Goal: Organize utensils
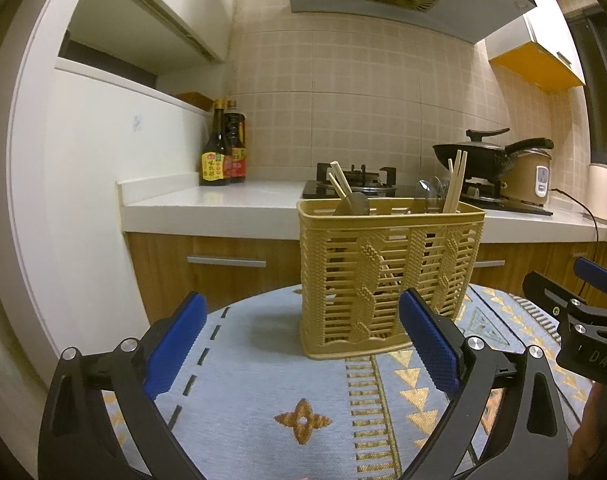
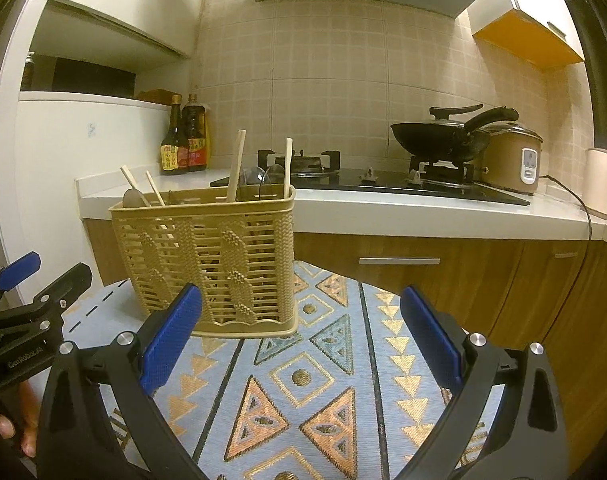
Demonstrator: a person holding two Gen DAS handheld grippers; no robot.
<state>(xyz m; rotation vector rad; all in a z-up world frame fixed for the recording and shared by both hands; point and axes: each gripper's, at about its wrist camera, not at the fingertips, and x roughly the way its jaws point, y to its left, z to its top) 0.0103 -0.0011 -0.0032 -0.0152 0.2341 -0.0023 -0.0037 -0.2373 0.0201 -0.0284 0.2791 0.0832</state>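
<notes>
Both grippers [image 1: 301,344] [image 2: 301,340] gape empty; basket [image 1: 387,276] near cloth's far edge.

I am seeing a tan woven-pattern basket [image 1: 387,276] sitting on a pale blue cloth [image 2: 303,380] showing orange triangles, beside blue-padded black tongs [image 1: 303,344]

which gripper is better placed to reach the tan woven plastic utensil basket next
Left, probably. The tan woven plastic utensil basket stands straight ahead of the open left gripper, reaching between its blue pads. From the open right gripper the basket sits off to the left, with only patterned cloth between the pads.
</notes>
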